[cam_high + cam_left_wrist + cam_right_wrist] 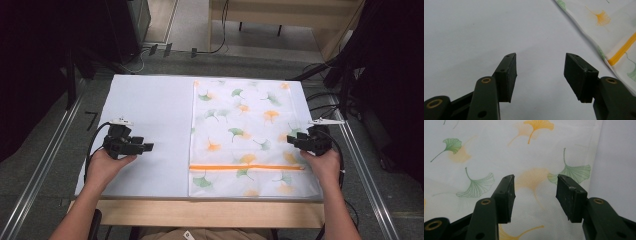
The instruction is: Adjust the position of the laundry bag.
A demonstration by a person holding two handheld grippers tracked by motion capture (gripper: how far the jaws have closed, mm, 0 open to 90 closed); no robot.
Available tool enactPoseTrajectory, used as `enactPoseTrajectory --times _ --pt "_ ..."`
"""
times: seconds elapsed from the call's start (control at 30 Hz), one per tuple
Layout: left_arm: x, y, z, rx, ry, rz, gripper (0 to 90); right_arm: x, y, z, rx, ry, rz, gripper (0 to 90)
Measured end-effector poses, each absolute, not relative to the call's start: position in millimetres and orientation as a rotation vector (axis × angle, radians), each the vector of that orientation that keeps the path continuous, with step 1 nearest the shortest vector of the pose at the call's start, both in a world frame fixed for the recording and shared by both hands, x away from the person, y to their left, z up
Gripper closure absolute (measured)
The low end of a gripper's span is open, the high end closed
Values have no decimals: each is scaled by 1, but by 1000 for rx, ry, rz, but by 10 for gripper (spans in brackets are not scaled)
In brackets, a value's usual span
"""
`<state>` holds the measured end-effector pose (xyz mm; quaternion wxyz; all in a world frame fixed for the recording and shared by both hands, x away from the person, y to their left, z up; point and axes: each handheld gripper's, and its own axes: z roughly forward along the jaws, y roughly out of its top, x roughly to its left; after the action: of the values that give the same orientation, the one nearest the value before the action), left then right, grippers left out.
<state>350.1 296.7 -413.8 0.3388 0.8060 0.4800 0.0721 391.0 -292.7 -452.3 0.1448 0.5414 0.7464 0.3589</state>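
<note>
White worktop (145, 100) under studio light: a ginkgo-print cloth bag (245, 135) lies flat on its right half. Your right gripper (300, 141) hovers at the bag's right edge, your left gripper (146, 147) over bare worktop; both jaws gape, holding nothing.

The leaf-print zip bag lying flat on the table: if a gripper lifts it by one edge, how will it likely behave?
The leaf-print zip bag lies thin and flat on the white table cover, so it will probably droop rather than hold shape. It looks empty, so likely light. With one edge pinched by the open right gripper, the rest may drag or fold.
</note>
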Motion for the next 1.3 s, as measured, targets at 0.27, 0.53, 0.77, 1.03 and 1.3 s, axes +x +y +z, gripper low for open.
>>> enactPoseTrajectory --times 0.27,0.53,0.77,1.03,1.3 --pt "349 293 -413 2105 1248 184 441 391 -293 -453 1566 2155 1029 474" --pt "349 293 -414 2103 1249 188 421 391 -291 -453 1560 2164 1023 461" --pt "349 292 -414 2100 1249 186 414 391 -292 -454 1563 2166 1024 453" --pt "349 291 -415 2101 1254 181 403 391 -292 -454 1569 2167 1025 441" --pt "348 288 -414 2111 1252 182 407 391 -291 -454 1572 2174 1029 442"
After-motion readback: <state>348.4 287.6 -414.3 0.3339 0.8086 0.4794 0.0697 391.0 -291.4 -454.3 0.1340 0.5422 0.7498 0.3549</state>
